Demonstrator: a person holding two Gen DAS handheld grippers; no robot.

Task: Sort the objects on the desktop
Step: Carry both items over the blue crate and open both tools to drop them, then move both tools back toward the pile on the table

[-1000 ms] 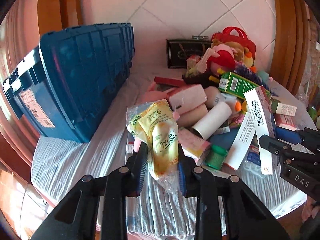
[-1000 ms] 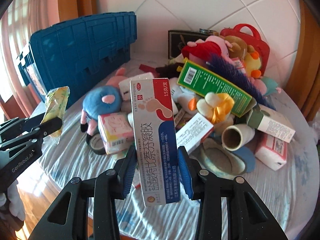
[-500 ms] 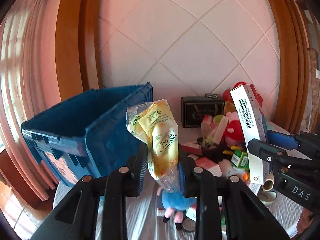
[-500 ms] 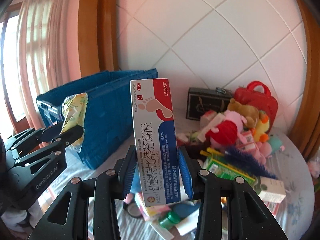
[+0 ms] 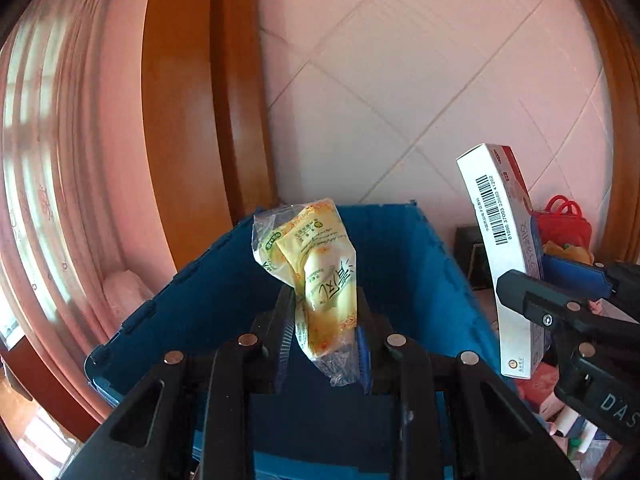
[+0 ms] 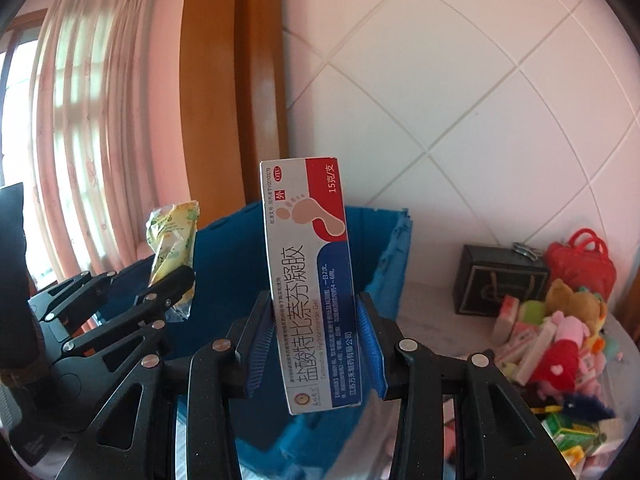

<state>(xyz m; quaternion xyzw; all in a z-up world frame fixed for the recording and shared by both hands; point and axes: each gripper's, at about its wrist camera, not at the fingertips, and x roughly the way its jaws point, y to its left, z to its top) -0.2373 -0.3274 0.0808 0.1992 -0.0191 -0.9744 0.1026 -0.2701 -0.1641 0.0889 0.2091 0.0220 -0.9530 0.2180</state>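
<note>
My left gripper [image 5: 324, 320] is shut on a yellow plastic snack packet [image 5: 320, 276], held upright over the open blue crate [image 5: 420, 264]. My right gripper [image 6: 316, 328] is shut on a tall white, red and blue ointment box [image 6: 312, 280] with a foot printed on it, also raised in front of the blue crate [image 6: 384, 264]. In the left wrist view the ointment box [image 5: 508, 264] and the right gripper [image 5: 560, 292] stand at the right. In the right wrist view the snack packet [image 6: 172, 244] and the left gripper [image 6: 152, 300] are at the left.
A heap of plush toys and small boxes [image 6: 560, 344] lies on the table at the right, with a black case [image 6: 496, 280] and a red bag [image 6: 580, 260] by the tiled wall. A wooden post [image 5: 188, 120] and pink curtains [image 6: 92, 128] stand behind the crate.
Both grippers rose from low over the cluttered table and swung left to the blue crate, each still gripping its item. The crate's open top now fills the view below them.
</note>
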